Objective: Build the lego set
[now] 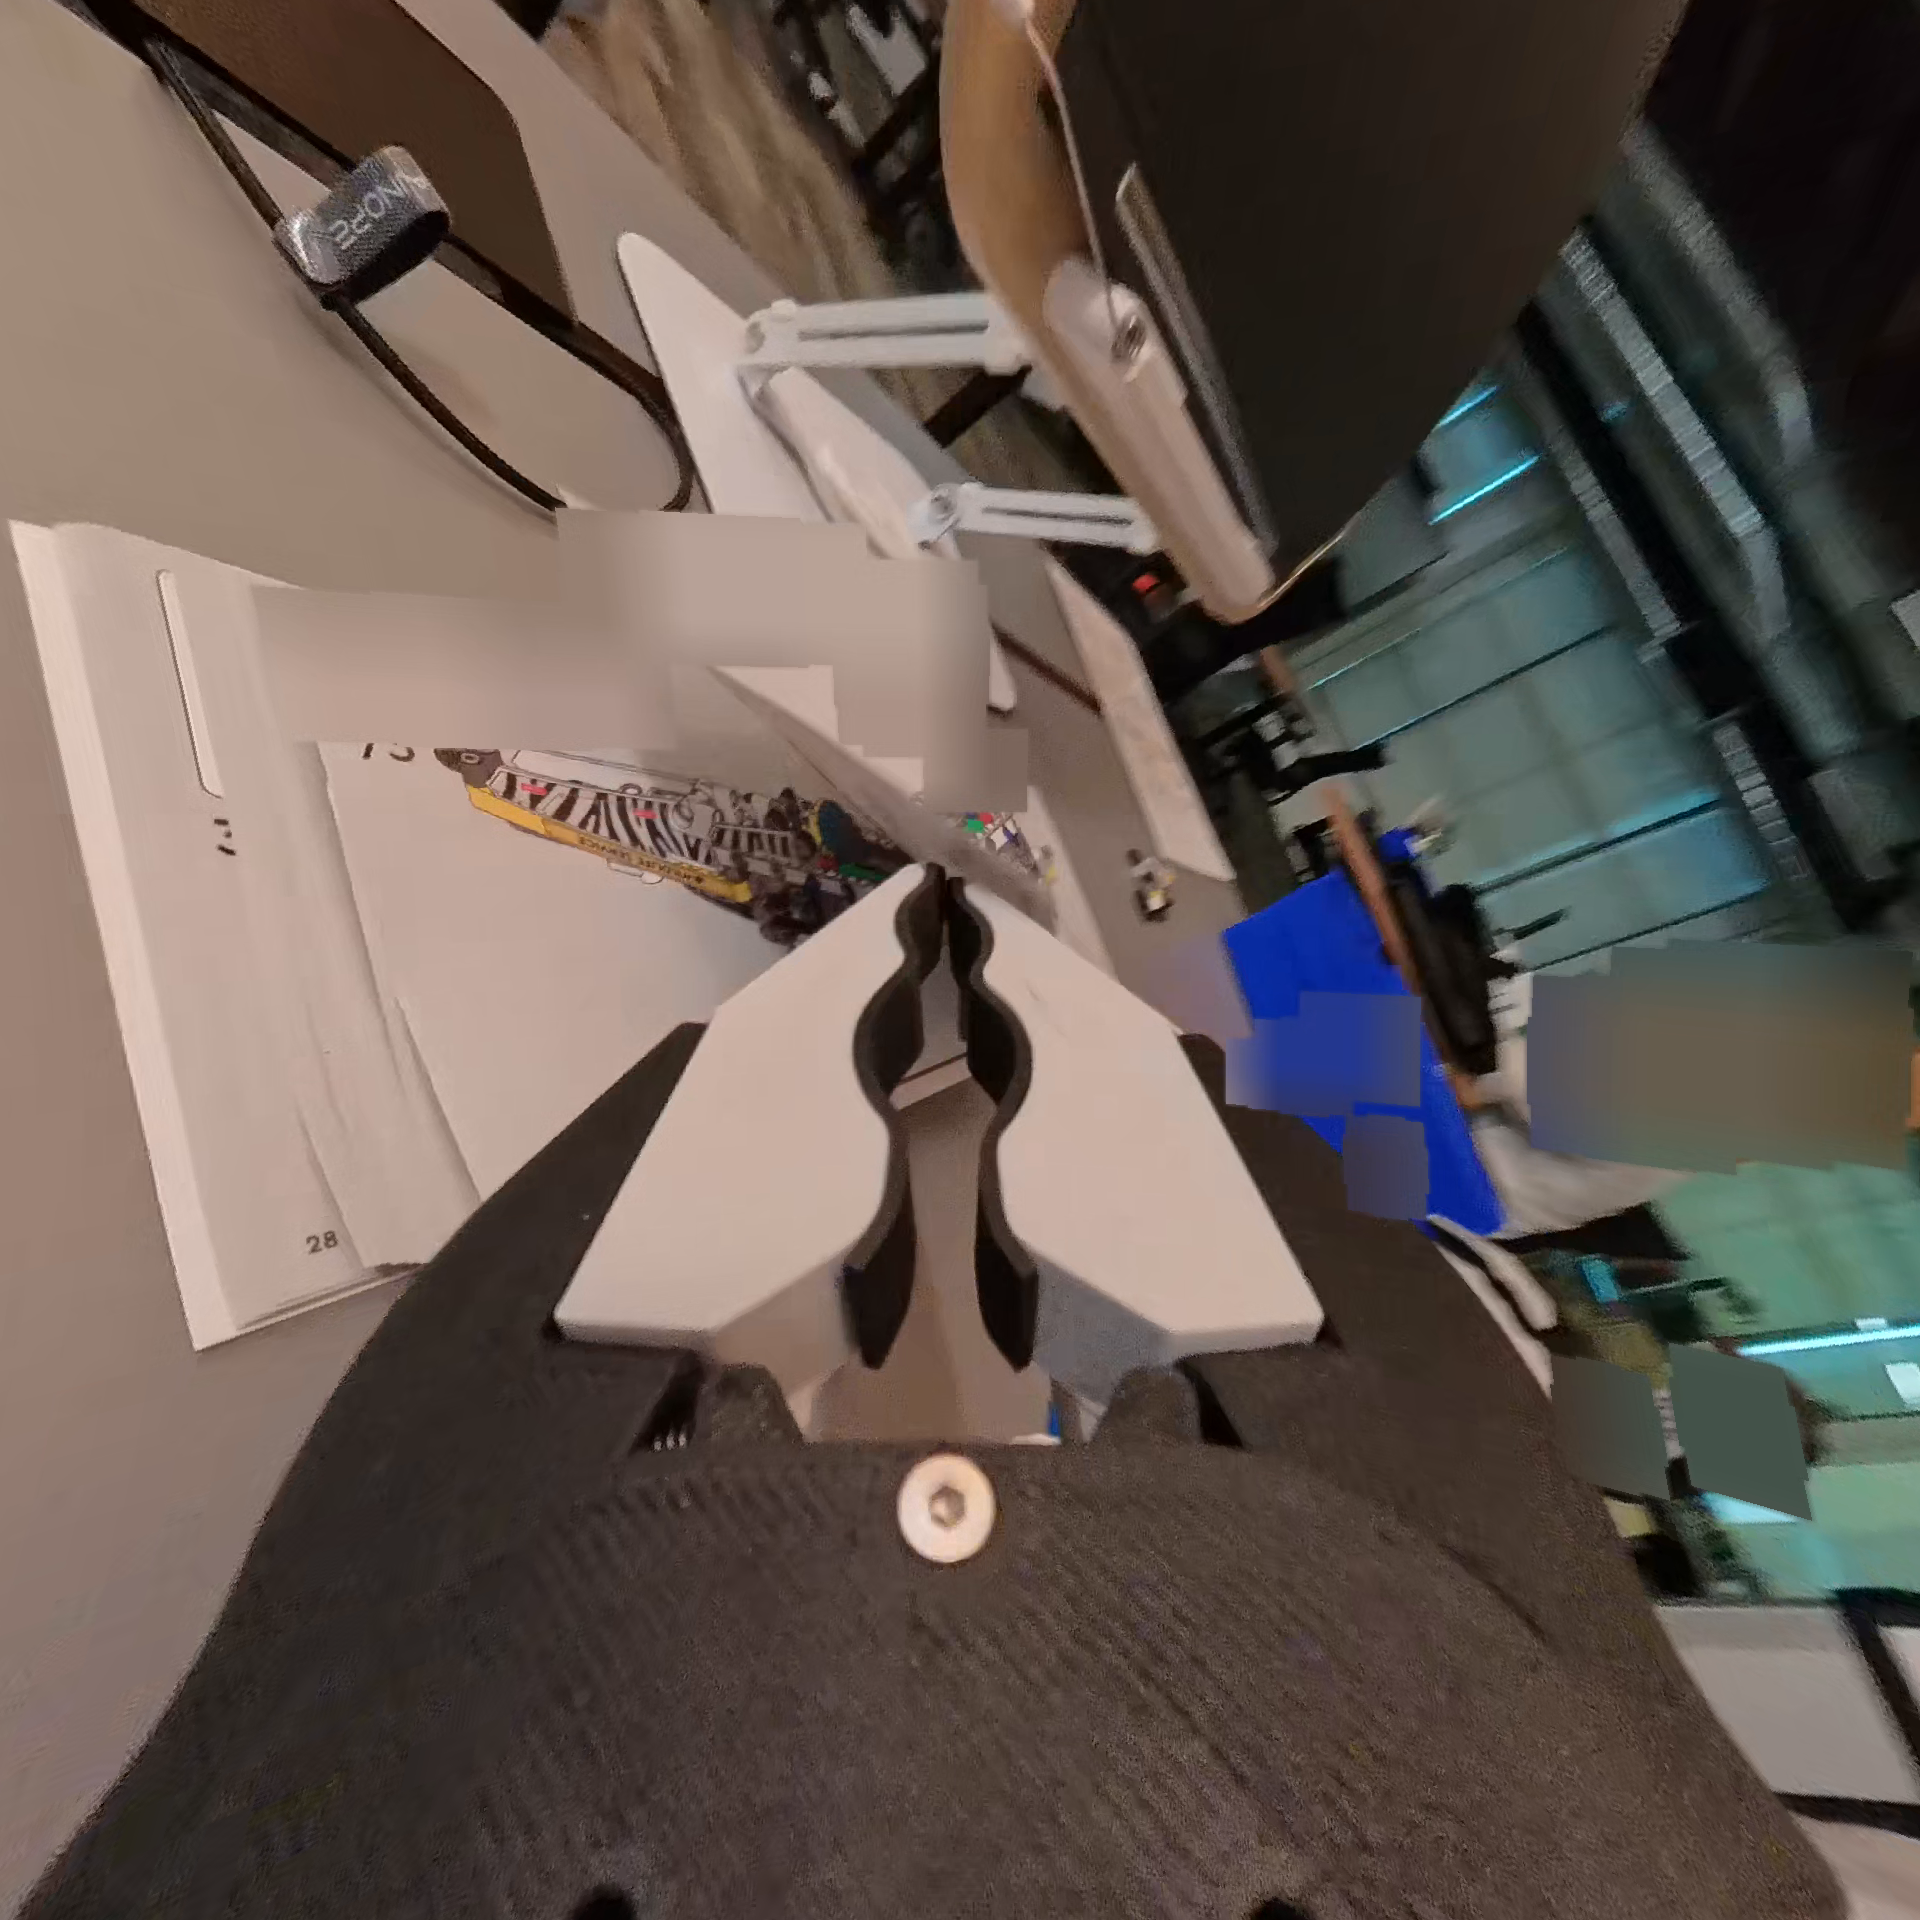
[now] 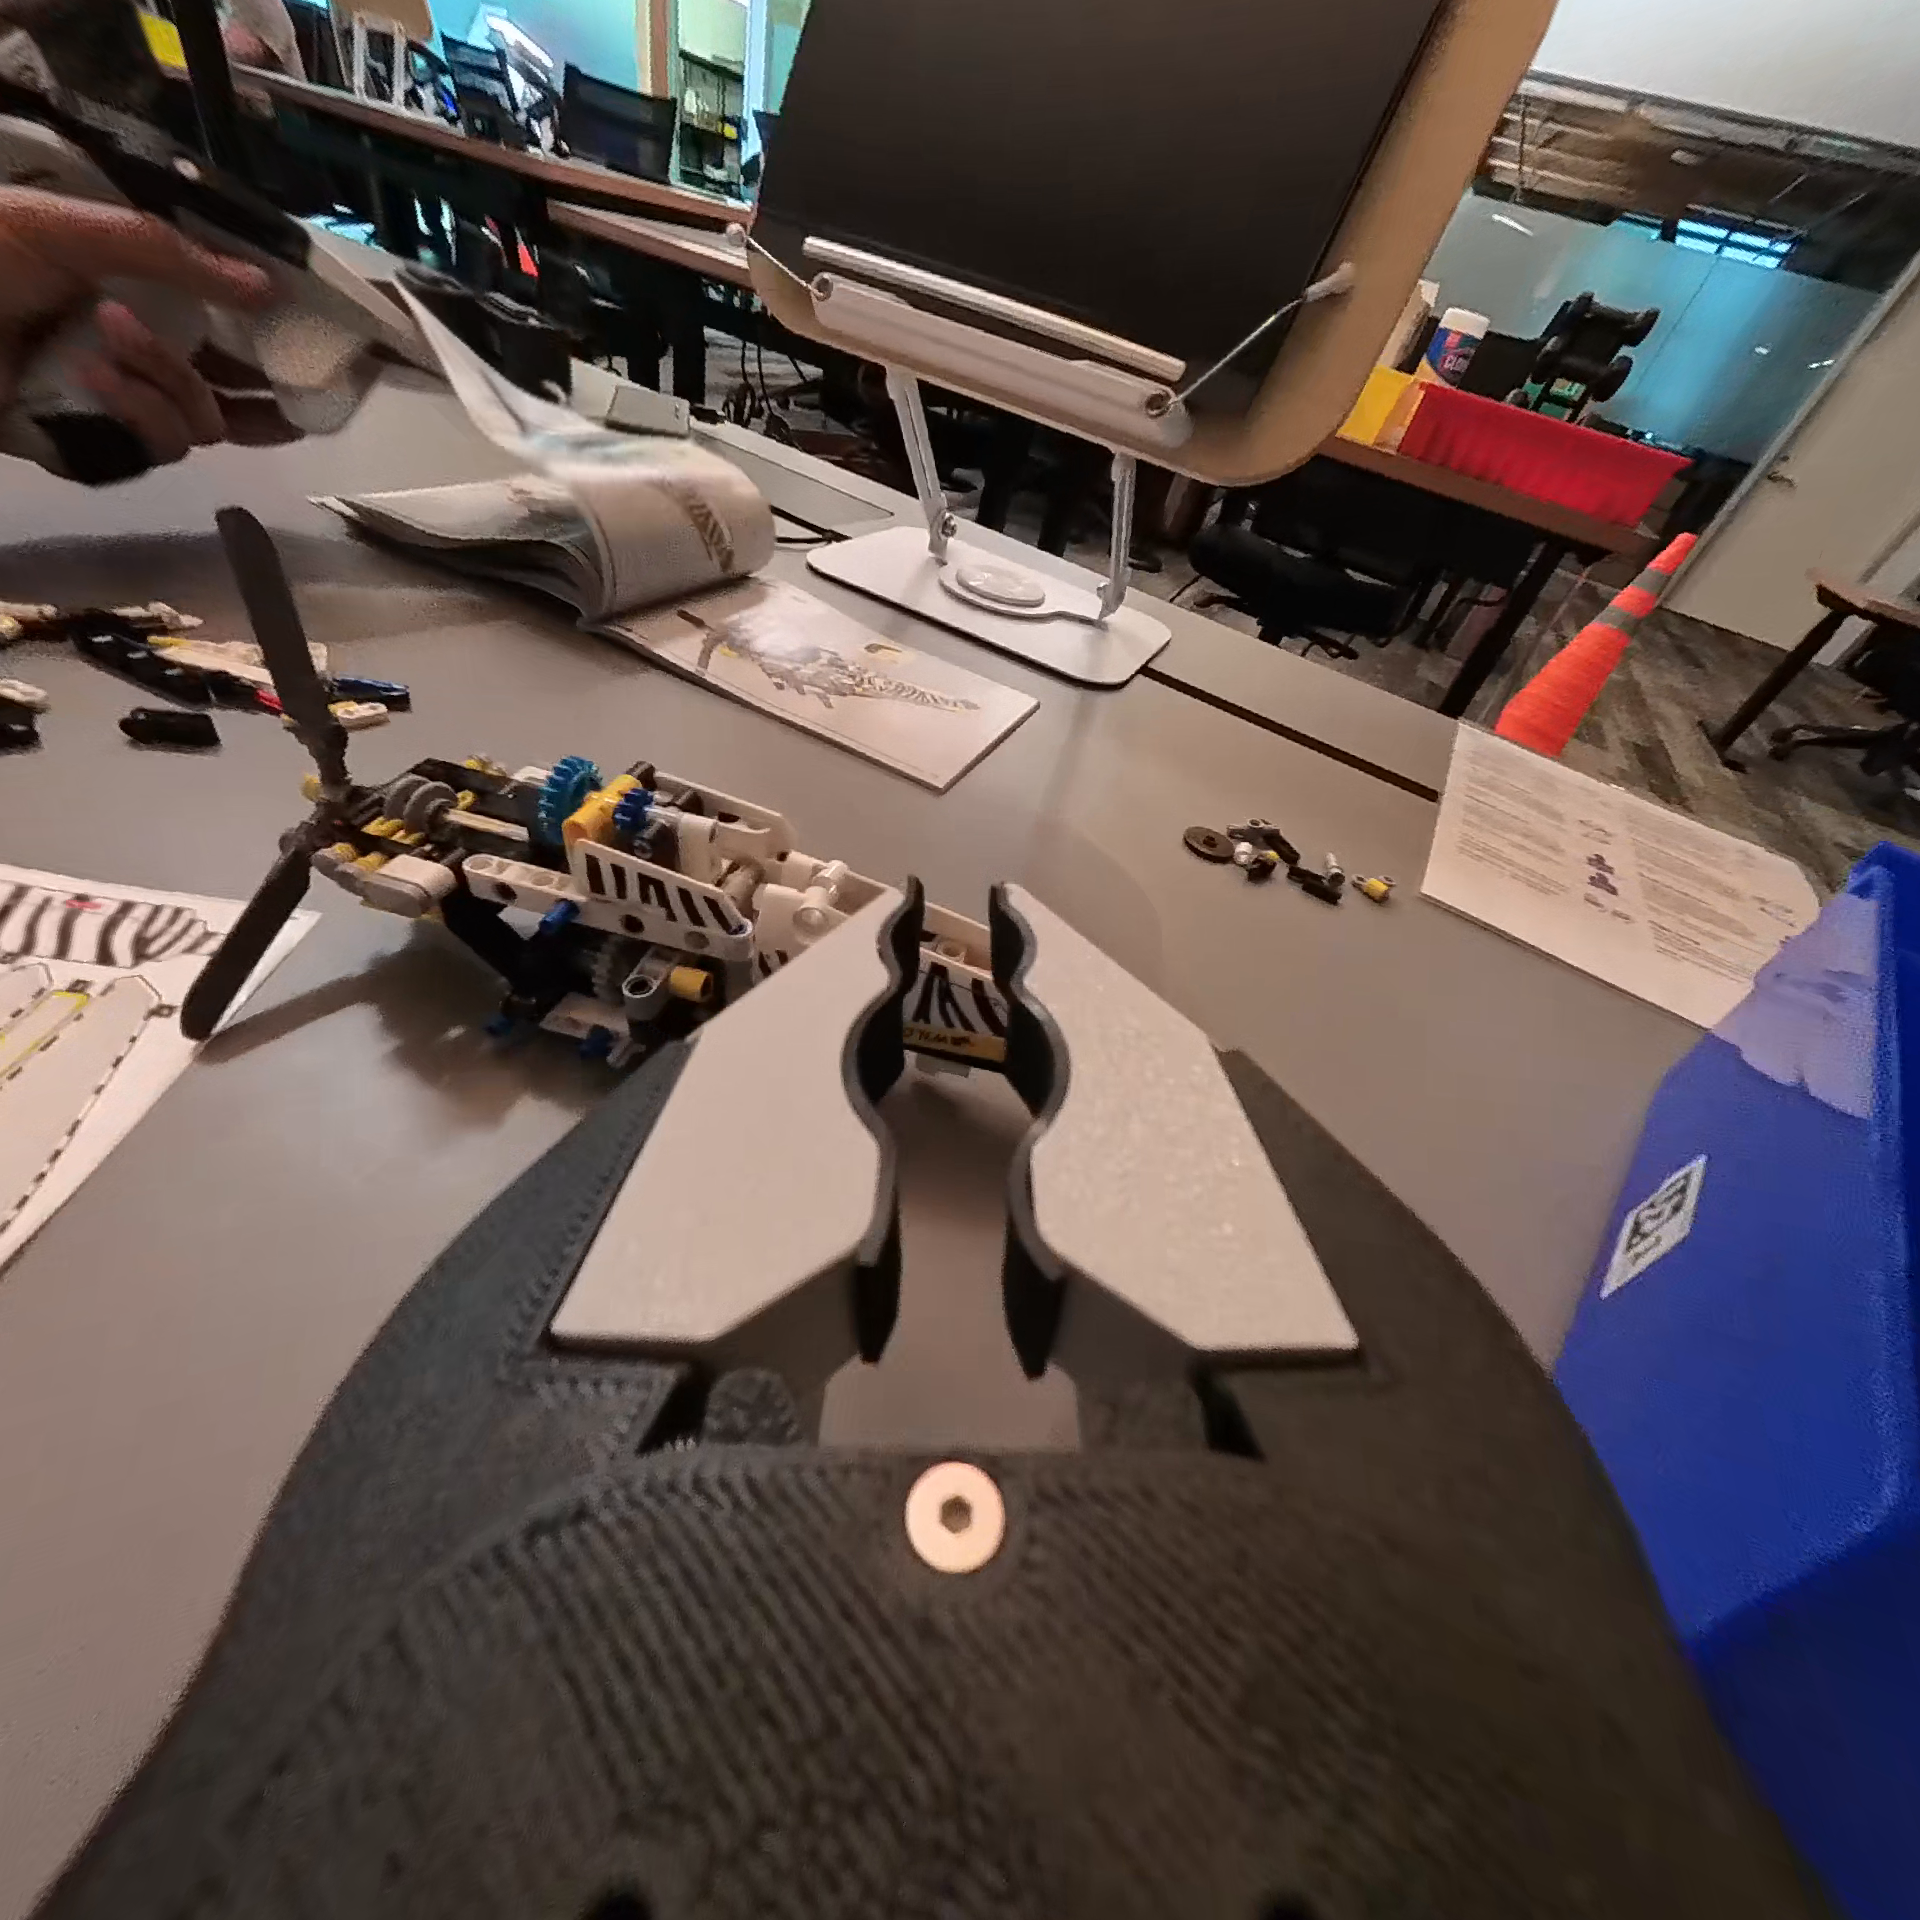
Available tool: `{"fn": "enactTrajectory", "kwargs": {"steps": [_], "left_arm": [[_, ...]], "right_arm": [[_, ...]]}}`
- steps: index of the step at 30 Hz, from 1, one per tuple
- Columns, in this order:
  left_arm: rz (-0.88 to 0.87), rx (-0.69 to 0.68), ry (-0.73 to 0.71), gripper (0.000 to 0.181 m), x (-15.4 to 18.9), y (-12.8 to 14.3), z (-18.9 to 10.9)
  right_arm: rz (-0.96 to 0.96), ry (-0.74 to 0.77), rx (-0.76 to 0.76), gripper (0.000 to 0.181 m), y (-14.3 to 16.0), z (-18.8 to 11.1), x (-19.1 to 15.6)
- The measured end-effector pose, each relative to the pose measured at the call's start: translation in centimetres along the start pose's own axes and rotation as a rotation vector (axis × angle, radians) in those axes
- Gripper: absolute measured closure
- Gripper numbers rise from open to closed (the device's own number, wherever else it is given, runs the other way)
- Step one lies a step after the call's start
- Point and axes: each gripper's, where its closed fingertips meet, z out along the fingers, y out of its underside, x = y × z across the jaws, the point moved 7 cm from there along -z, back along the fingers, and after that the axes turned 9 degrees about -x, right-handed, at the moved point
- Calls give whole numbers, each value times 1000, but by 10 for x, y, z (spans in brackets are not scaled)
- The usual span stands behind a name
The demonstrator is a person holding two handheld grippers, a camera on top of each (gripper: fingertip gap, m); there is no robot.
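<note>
A partly built lego plane with zebra-striped panels and a black propeller rests on the grey table. My right gripper has its jaws a narrow gap apart around the plane's striped tail end and seems to grip it. My left gripper is shut on one page of the open instruction booklet and holds it lifted. In the right wrist view the left gripper is blurred at the upper left, with the curled page over the booklet.
Loose lego parts lie at the far left and to the right. A sticker sheet is at the left edge and a printed sheet at the right. A blue bin stands close right. A dark screen on a stand is behind the booklet. There is about 40 cm between the tips of the two grippers. The left gripper is farther from the partly built lego plane, some 35 cm, than the right, some 7 cm.
</note>
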Motion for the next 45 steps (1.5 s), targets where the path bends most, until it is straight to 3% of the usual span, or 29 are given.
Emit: {"fn": "enactTrajectory", "kwargs": {"steps": [5,9,11,14,18,29,38,45], "left_arm": [[-59,47,17,181,-12,-4,-10],[-5,-13,10,158,-7,3,-1],[10,-48,-6,155,-7,8,6],[10,-56,-38,157,-11,13,12],[-16,-14,-50,181,-17,10,9],[-13,123,114,181,-15,-2,-6],[359,54,48,181,26,8,10],[466,-9,78,181,46,23,26]], "right_arm": [[-12,16,-21,171,1,2,-1],[-25,15,-19,171,1,2,-2],[-33,13,-16,171,1,2,-3],[-47,13,-11,171,0,1,-5],[-69,16,-3,172,0,0,-7],[-80,14,-7,172,0,1,-9],[-92,16,-15,172,0,1,-10],[-101,18,-20,172,1,2,-11]]}}
